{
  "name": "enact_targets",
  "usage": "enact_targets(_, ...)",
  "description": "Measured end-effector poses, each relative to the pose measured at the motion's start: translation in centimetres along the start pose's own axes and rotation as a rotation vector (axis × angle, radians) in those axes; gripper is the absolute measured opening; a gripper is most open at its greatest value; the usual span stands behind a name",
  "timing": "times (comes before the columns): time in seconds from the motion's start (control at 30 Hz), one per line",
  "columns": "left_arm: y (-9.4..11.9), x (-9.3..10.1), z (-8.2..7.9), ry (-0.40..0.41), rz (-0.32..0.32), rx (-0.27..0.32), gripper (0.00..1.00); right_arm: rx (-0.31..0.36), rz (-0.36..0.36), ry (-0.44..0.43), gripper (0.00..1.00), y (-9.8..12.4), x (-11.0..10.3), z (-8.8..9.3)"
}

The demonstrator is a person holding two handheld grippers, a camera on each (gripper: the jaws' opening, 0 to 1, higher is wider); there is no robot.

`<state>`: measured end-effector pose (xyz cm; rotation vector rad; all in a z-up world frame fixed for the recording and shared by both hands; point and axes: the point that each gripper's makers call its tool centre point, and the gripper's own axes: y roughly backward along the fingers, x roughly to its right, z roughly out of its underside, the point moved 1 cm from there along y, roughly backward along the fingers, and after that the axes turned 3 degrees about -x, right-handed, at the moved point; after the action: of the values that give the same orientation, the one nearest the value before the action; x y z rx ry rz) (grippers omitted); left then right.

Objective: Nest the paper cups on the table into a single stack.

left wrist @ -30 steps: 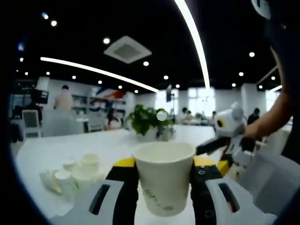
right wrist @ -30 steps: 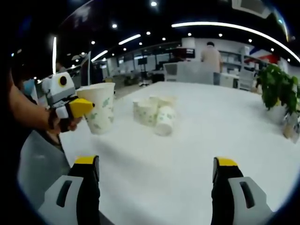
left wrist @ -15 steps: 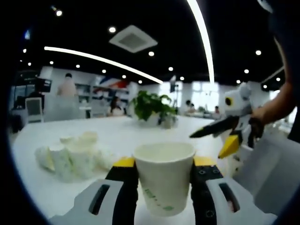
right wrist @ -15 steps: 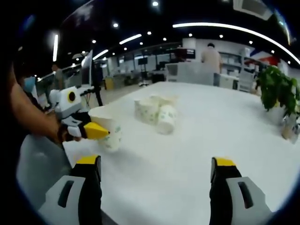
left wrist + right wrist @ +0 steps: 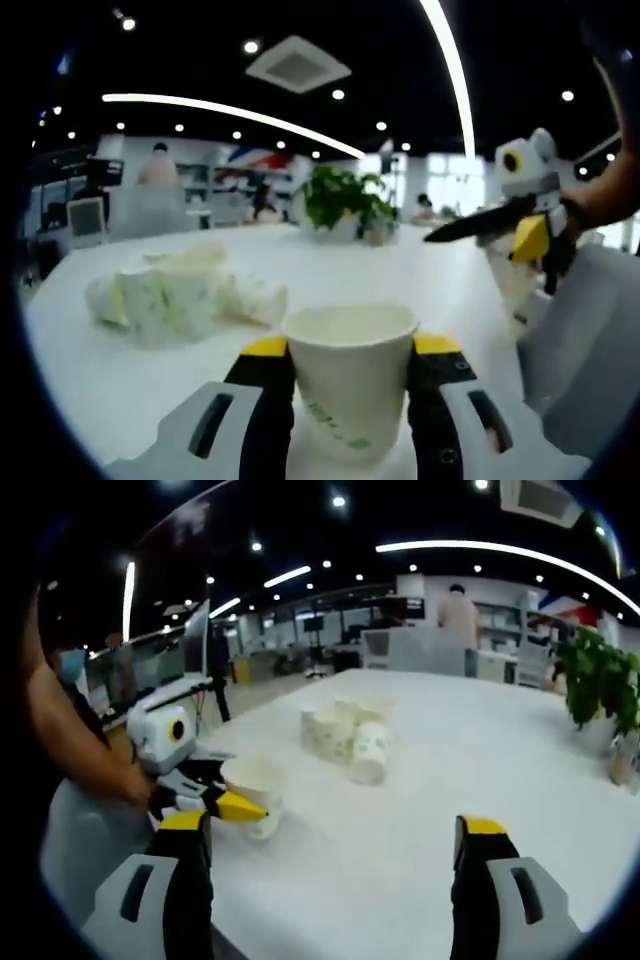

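In the left gripper view, the left gripper (image 5: 350,375) has its two yellow-tipped jaws pressed against the sides of an upright white paper cup (image 5: 350,385) with a green print low on its wall. The cup's open mouth faces up, and its base sits at or just above the white table (image 5: 130,380); contact cannot be told. To the left on the table lies a loose cluster of paper cups (image 5: 180,295), several of them on their sides and touching one another. Farther back stands a potted plant (image 5: 345,200). At the right edge the right gripper (image 5: 500,225) appears, held in a person's hand (image 5: 590,205), its jaws spread apart with nothing between them.

In the right gripper view, the right gripper (image 5: 330,845) shows its jaws set wide over bare table (image 5: 480,770). At the left, the left gripper (image 5: 215,795) pinches the same paper cup (image 5: 255,785) near the table's near edge, held by a person's bare forearm (image 5: 80,745). The cluster of cups (image 5: 350,740) lies toward the middle of the table, well apart from the held cup. The plant (image 5: 600,685) stands at the far right.
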<state>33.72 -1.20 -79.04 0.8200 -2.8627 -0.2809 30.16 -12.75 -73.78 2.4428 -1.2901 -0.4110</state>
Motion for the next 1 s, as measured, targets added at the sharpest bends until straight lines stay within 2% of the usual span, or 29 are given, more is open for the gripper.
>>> enact_targets(0.07, 0.1, 0.0, 0.5, 0.027, 0.008, -0.006, 0.45, 0.000, 0.000, 0.000, 1.00, 0.0, 0.0, 0.0)
enact_targets(0.13, 0.3, 0.0, 0.5, 0.020, 0.013, -0.002, 0.45, -0.007, 0.002, 0.008, 0.99, 0.1, 0.1, 0.1)
enact_targets(0.23, 0.3, 0.3, 1.2, -0.008, 0.031, -0.037, 0.46, -0.007, -0.002, 0.006, 0.99, 0.1, 0.0, 0.1)
enact_targets(0.3, 0.5, 0.4, 3.0, -0.008, 0.041, -0.125, 0.45, -0.016, -0.004, 0.012, 0.99, 0.1, -0.2, 0.3)
enact_targets(0.33, 0.7, 0.5, 3.2, -0.046, 0.045, -0.126, 0.44, -0.015, -0.004, 0.014, 0.99, 0.1, -0.2, 0.3)
enact_targets(0.5, 1.0, 0.3, 3.0, -0.044, 0.039, -0.133, 0.46, -0.010, -0.006, 0.012, 0.99, 0.1, -0.4, 0.2)
enact_targets(0.53, 1.0, 0.3, 3.0, -0.043, 0.040, -0.138, 0.49, -0.009, -0.007, 0.012, 0.99, 0.1, -0.3, 0.2)
enact_targets(0.57, 1.1, 0.2, 3.0, -0.042, 0.040, -0.140, 0.57, -0.009, -0.006, 0.012, 0.99, 0.1, -0.3, 0.2)
enact_targets(0.6, 1.0, 0.0, 2.8, -0.032, 0.029, -0.131, 0.69, -0.009, -0.006, 0.015, 0.99, 0.1, -0.4, 0.0)
enact_targets(0.63, 0.9, -0.4, 2.4, -0.010, 0.003, -0.111, 0.90, -0.009, -0.006, 0.015, 0.99, 0.1, -0.3, 0.0)
enact_targets(0.67, 0.9, -1.0, 1.8, 0.012, -0.030, -0.094, 0.99, -0.008, -0.005, 0.016, 0.99, 0.1, -0.3, -0.1)
enact_targets(0.7, 1.4, -1.1, 1.8, 0.018, -0.031, -0.112, 0.96, -0.007, -0.005, 0.017, 0.99, 0.2, -0.2, -0.2)
enact_targets(0.73, 1.5, -1.2, 1.0, 0.040, -0.019, -0.085, 0.99, -0.007, -0.005, 0.018, 0.99, 0.2, -0.3, -0.3)
enact_targets(0.87, 2.7, -2.2, -1.3, 0.072, -0.029, -0.064, 0.99, 0.001, -0.005, 0.024, 0.99, 0.3, -0.1, -1.1)
enact_targets(0.9, 3.0, -2.4, -1.7, 0.088, -0.026, -0.066, 0.99, 0.006, -0.004, 0.024, 0.99, 0.3, 0.0, -1.4)
enact_targets(0.93, 3.6, -2.6, -1.9, 0.115, -0.026, -0.093, 0.99, 0.009, -0.003, 0.023, 0.99, 0.2, 0.1, -1.6)
enact_targets(1.0, 4.8, -3.8, -2.6, 0.092, -0.072, -0.110, 0.99, 0.014, -0.002, 0.023, 0.99, 0.2, 0.3, -2.0)
